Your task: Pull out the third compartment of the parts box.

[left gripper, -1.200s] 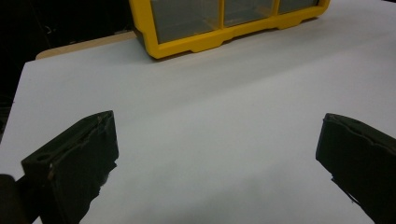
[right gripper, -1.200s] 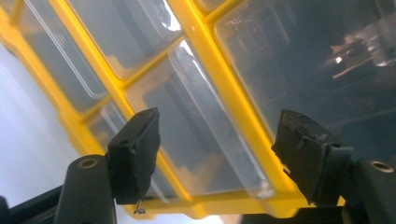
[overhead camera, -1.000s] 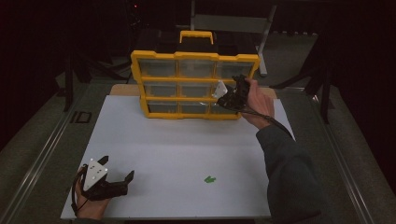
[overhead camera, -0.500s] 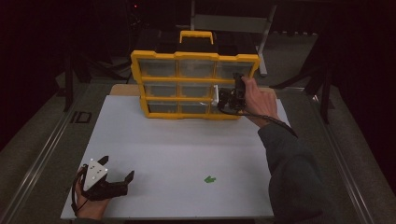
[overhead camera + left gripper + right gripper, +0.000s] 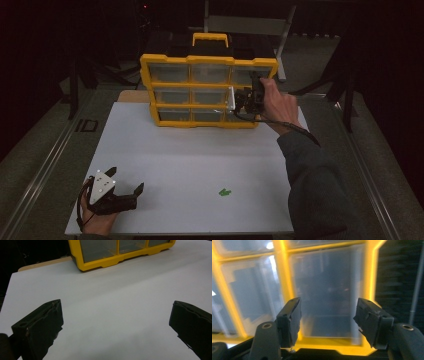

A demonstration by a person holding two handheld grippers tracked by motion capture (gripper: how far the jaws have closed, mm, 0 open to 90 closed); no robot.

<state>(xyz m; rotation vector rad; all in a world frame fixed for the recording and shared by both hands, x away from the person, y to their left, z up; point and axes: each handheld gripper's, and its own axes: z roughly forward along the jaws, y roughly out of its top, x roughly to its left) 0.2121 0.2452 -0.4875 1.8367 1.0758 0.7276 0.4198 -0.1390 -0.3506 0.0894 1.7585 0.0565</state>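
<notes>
Right gripper (image 5: 239,101) now higher against yellow drawer organizer (image 5: 207,92) at table's (image 5: 200,150) far edge, facing right-column clear drawer (image 5: 329,287); jaws just been narrowing, parted, nothing between. Left gripper (image 5: 125,189) unmoved, jaws wide, empty. Green piece (image 5: 224,192) unchanged. No legible writing.

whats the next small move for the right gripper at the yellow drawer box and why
Probably ease the right gripper forward onto the drawer ahead and close. Its jaws have just been closing but nothing sits between them yet, and they frame a clear drawer at the right edge of the drawer box.
</notes>
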